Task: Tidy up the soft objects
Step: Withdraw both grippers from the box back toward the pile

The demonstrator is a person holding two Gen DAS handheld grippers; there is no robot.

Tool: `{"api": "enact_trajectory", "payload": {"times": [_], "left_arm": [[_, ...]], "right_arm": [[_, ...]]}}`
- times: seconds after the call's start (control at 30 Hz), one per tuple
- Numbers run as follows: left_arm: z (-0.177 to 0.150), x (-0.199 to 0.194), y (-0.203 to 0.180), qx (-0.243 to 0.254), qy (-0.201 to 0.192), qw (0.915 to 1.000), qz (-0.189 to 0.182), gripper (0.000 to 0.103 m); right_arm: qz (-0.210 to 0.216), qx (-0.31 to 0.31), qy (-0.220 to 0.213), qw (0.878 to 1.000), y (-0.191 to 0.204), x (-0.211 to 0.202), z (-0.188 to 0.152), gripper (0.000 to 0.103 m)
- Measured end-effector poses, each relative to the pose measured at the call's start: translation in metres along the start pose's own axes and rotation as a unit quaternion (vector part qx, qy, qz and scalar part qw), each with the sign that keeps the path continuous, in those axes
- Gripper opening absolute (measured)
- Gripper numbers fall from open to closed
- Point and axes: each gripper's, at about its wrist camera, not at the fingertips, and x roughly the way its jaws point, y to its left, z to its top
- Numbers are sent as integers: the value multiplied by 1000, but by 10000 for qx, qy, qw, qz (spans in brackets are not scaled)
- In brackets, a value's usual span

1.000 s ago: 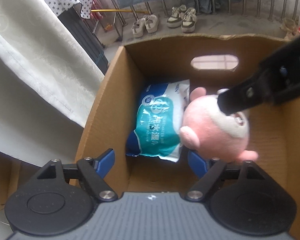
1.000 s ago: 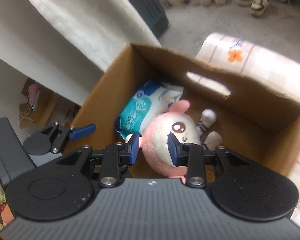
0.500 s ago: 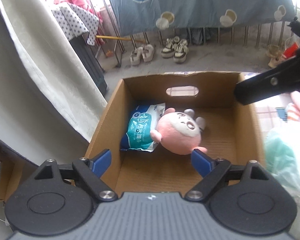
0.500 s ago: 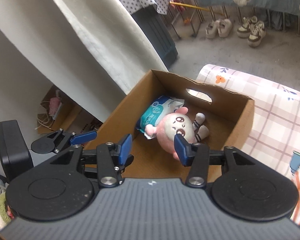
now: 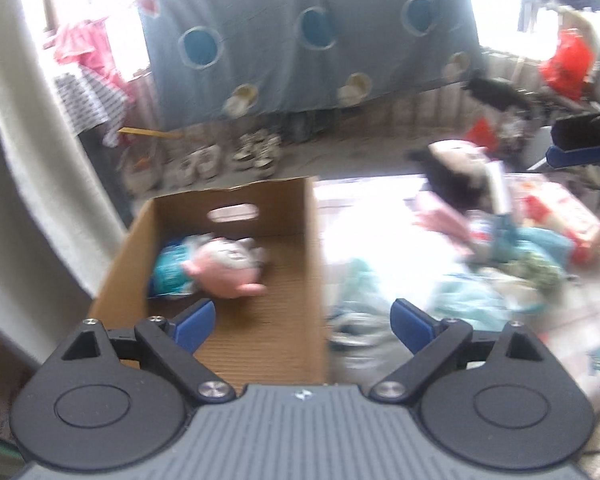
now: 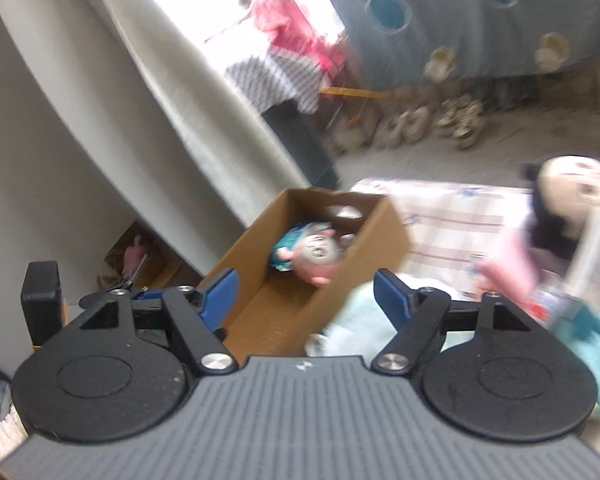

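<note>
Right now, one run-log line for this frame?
box: holds pink plush, wipes pack | left gripper: open, empty, opening | right gripper: open, empty, opening | doll: on table

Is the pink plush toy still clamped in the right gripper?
No. The pink plush toy lies in the brown cardboard box, and the right gripper, jaws just opened, is empty.

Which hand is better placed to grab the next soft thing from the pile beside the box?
Probably the left. The left gripper is open and empty with the pale teal cloth right at its fingertips. The right gripper, also open and empty, faces more toward the cardboard box.
</note>
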Motion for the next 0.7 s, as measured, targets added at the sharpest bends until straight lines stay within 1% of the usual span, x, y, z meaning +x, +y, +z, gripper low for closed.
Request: {"api": "enact_trajectory", "payload": {"times": [0.1, 0.2, 0.33, 0.4, 0.43, 0.5, 0.53, 0.6, 0.7], "left_arm": [[-8, -4, -38, 96, -132, 9993, -344, 95], [-14, -3, -81, 273, -179, 9969, -723, 95], [-14, 11, -138, 497, -124, 9917, -1181, 95], [-12, 23, -163, 545, -71, 9887, -1398, 95], [-10, 30, -173, 549, -59, 9878, -1459, 95], [-7, 46, -193, 625, 53, 9862, -1531, 95], [-6, 56, -202, 656, 113, 9856, -1551, 95], [-6, 72, -216, 671, 249, 9853, -1554, 95], [-7, 94, -232, 699, 234, 9855, -1527, 89]], "right_arm": [[-194, 239, -267, 9992, -36, -47, -29, 78], [-305, 585, -505, 9965, -76, -82, -60, 79], [-445, 1054, -739, 9907, -130, -107, -92, 79], [-478, 1309, -800, 9870, -154, -110, -103, 79], [-502, 1415, -841, 9851, -165, -111, -107, 79], [-691, 1568, -862, 9814, -184, -106, -114, 79], [-767, 1619, -825, 9803, -188, -95, -115, 79], [-792, 1687, -651, 9803, -197, -77, -116, 79], [-890, 1451, -320, 9849, -199, -49, -113, 78]]}}
